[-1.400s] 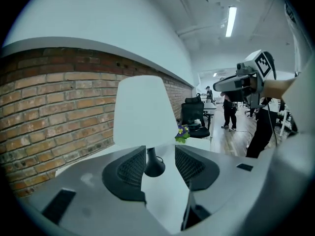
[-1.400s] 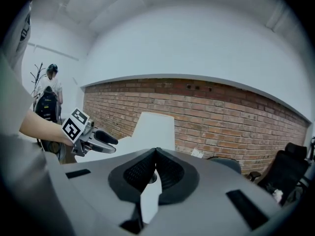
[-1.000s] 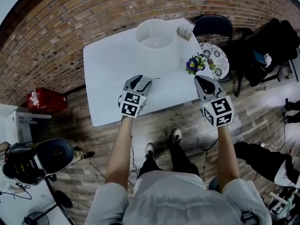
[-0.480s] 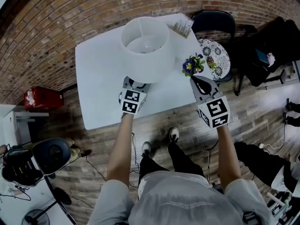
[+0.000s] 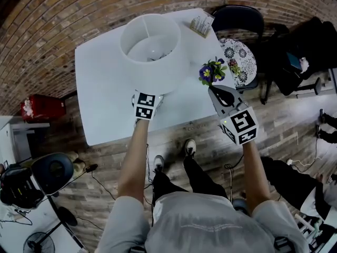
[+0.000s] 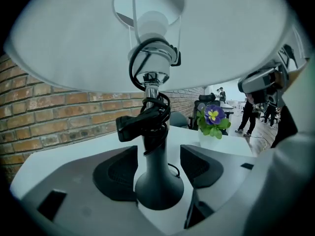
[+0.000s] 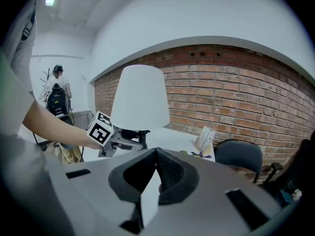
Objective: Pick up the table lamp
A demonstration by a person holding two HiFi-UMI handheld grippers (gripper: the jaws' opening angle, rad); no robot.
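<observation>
- White worktop (image 5: 105, 88) stands against a brick wall (image 5: 63, 15), on a wood-plank floor.
- Left hand-held gripper (image 6: 156, 161): closed on the table lamp (image 5: 150, 46). Its dark stem (image 6: 156, 176) stands upright between the jaws, with one pad on each side of it.
- A black cord (image 6: 150, 117) is coiled round the stem, above the left hand-held gripper's jaws.
- White lampshade (image 6: 147, 33): directly above the left hand-held gripper. In the head view it covers the jaws, leaving only the marker cube (image 5: 145, 105) in sight.
- Whether the foot of the table lamp touches the worktop cannot be told.
- Right hand-held gripper (image 7: 156, 156): jaws together, nothing between them. It is well to the right of the left hand-held gripper, over the near edge of the worktop.
- Potted purple flower (image 5: 212, 73): just ahead of the right hand-held gripper's tips, apart from them.
- Card stand (image 5: 201, 24): further ahead of the right hand-held gripper, at the far corner of the worktop.
- Black chair (image 5: 239, 19): beyond that corner, right of the card stand.
</observation>
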